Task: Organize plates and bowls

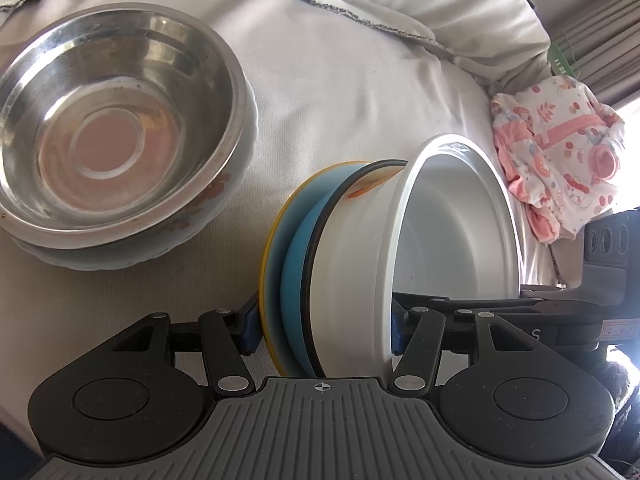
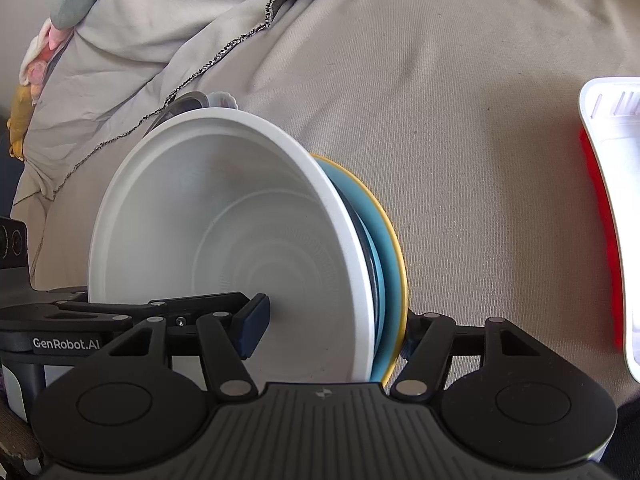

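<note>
A stack of dishes stands on edge between both grippers: a white bowl [image 1: 452, 220] nested on a black-rimmed white dish [image 1: 348, 208], a blue plate [image 1: 296, 264] and a yellow plate [image 1: 269, 256]. My left gripper [image 1: 323, 326] is shut across the stack from one side. My right gripper [image 2: 332, 330] is shut across the same stack, with the white bowl [image 2: 224, 216], blue plate [image 2: 390, 256] and yellow plate [image 2: 400, 240] in its view. A steel bowl [image 1: 108, 128] sits in a floral white bowl [image 1: 224, 200] at the left.
Everything lies on a beige cloth-covered bed [image 1: 340, 80] with rumpled bedding behind. A pink patterned garment [image 1: 560, 156] lies at the right. A white and red container [image 2: 612, 216] sits at the right edge of the right wrist view.
</note>
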### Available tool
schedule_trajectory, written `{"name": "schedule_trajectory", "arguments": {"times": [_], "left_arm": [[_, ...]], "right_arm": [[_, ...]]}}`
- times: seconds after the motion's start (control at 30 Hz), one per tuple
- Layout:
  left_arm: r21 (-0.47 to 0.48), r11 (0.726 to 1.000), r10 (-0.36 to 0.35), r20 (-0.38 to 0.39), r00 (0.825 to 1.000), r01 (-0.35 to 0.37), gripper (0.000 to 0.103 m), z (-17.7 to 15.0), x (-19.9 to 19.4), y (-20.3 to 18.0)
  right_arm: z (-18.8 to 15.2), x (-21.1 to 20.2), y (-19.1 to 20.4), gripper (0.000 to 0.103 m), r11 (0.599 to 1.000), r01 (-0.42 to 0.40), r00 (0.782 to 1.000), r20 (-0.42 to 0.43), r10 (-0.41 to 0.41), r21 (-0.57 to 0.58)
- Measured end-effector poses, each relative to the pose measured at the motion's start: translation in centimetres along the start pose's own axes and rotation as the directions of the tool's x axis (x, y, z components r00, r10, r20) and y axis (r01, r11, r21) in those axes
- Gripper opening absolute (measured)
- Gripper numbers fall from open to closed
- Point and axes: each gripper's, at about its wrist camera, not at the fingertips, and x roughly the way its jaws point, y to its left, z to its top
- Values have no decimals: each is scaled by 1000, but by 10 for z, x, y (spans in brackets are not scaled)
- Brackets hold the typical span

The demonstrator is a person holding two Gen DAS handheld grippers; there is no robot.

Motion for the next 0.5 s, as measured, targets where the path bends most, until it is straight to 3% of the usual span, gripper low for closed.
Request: {"name": "schedule_trajectory", "arguments": {"times": [0.13,0.3,0.5], "left_arm": [[13,1000,-11,15,1000,11,61,4,-6,-2],[46,998,-56,92,994,52,61,14,-28,-7],[72,994,-92,235,968,77,61,44,-88,15]], "right_arm": [[1,-6,2,64,1000,3,1000,9,-3,-5],[9,-28,18,63,999,34,997,72,-31,-33],[44,-55,75,63,987,64,983,177,-38,-147]]}}
